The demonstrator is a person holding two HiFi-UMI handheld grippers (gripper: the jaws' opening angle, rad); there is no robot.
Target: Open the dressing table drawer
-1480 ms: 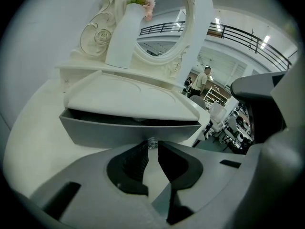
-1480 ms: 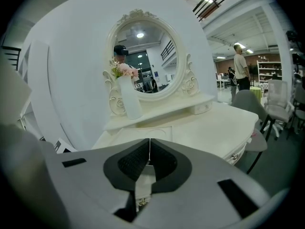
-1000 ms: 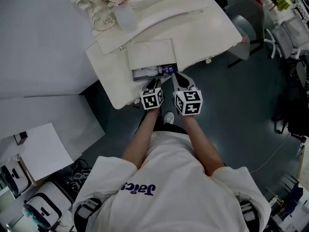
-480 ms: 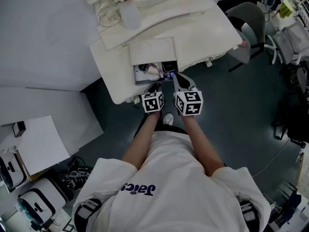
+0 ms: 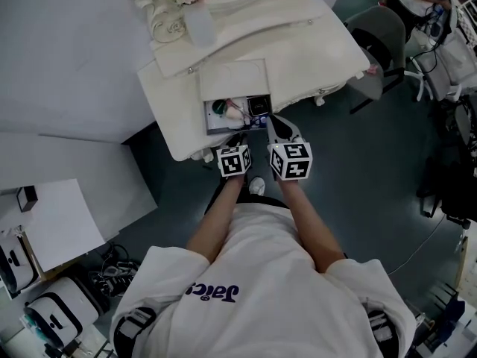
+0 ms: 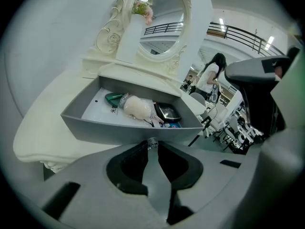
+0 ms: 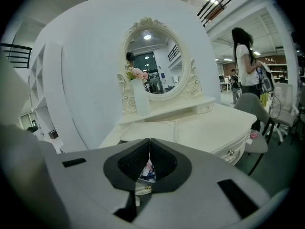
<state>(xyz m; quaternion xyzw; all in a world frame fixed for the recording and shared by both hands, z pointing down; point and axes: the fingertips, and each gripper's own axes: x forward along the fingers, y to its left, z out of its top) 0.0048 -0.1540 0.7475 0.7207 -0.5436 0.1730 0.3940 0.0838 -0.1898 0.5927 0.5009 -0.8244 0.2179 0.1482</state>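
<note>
The cream dressing table (image 5: 313,47) has its middle drawer (image 5: 232,130) pulled part way out. In the left gripper view the drawer's grey front (image 6: 114,130) fills the middle, and inside lie a green item (image 6: 114,98), a pale wrapped bundle (image 6: 137,108) and a dark compact (image 6: 167,112). My left gripper (image 5: 240,134) (image 6: 152,145) is shut on the small drawer knob (image 6: 152,141). My right gripper (image 5: 273,119) (image 7: 149,142) hovers just right of it over the drawer's front edge, shut with nothing in it.
An oval mirror (image 7: 150,61) and a vase of pink flowers (image 5: 190,10) stand at the back of the table. A grey chair (image 5: 380,39) sits to the right. A white wall panel (image 5: 67,58) is on the left, and white sheets (image 5: 63,226) lie lower left. A person (image 7: 245,63) stands far right.
The drawer has slid further out towards me with the left gripper on its knob, and more of its contents show. The right gripper has drifted back a little alongside.
</note>
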